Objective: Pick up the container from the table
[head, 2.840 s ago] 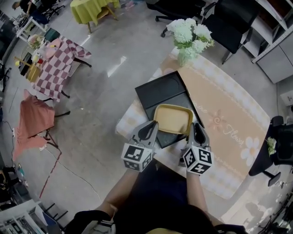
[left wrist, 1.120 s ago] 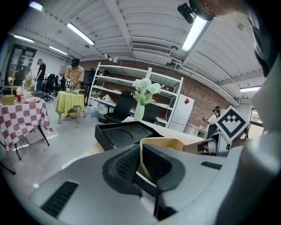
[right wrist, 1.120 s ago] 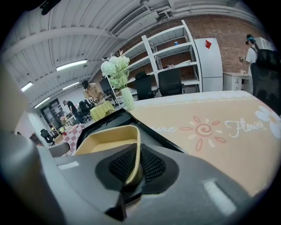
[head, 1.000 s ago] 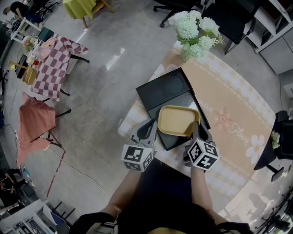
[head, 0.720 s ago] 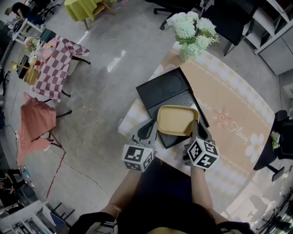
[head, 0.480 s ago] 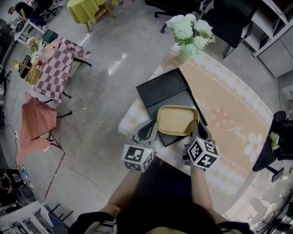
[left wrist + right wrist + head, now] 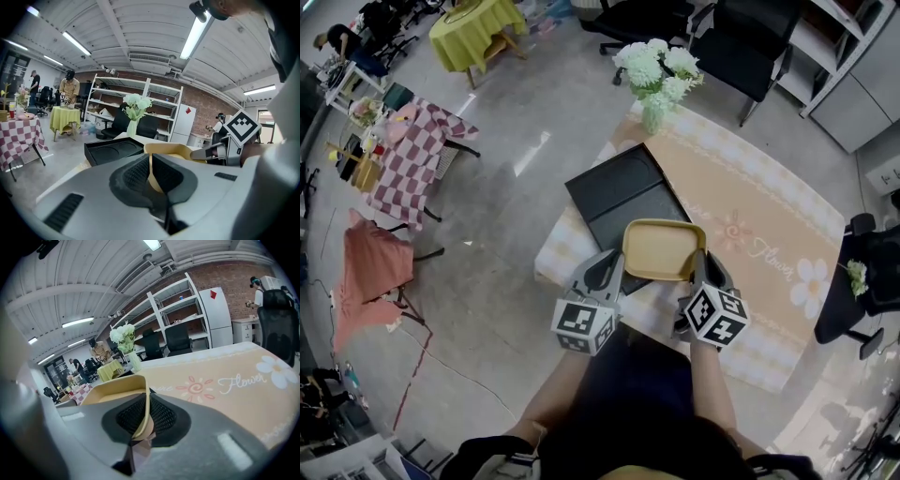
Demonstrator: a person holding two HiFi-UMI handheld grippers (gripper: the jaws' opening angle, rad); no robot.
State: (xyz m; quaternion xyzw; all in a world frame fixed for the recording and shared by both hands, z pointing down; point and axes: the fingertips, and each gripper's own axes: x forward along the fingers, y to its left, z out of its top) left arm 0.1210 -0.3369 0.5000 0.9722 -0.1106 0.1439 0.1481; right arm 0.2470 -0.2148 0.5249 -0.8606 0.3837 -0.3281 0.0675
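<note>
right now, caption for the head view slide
Left gripper and right gripper pinch the yellow container over the black tray

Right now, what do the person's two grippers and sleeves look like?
Left gripper and right gripper: grey plastic shells, black ribbed pads inside the jaws, each bearing a white cube with black square markers. The person wears dark clothes, forearms unsleeved.

— What kind of room is it?
— A big hall with a grey shiny floor [image 7: 516, 112], a brick wall [image 7: 225, 273] and long tube lamps [image 7: 197, 33] on a white ceiling [image 7: 140, 28].
— And the furniture?
— A table [image 7: 769, 216] under a peach cloth with printed flowers, black office chairs [image 7: 741, 42] behind it, white shelves [image 7: 174, 305], one checked-cloth table [image 7: 417, 150], and a yellow-green one [image 7: 473, 28].
</note>
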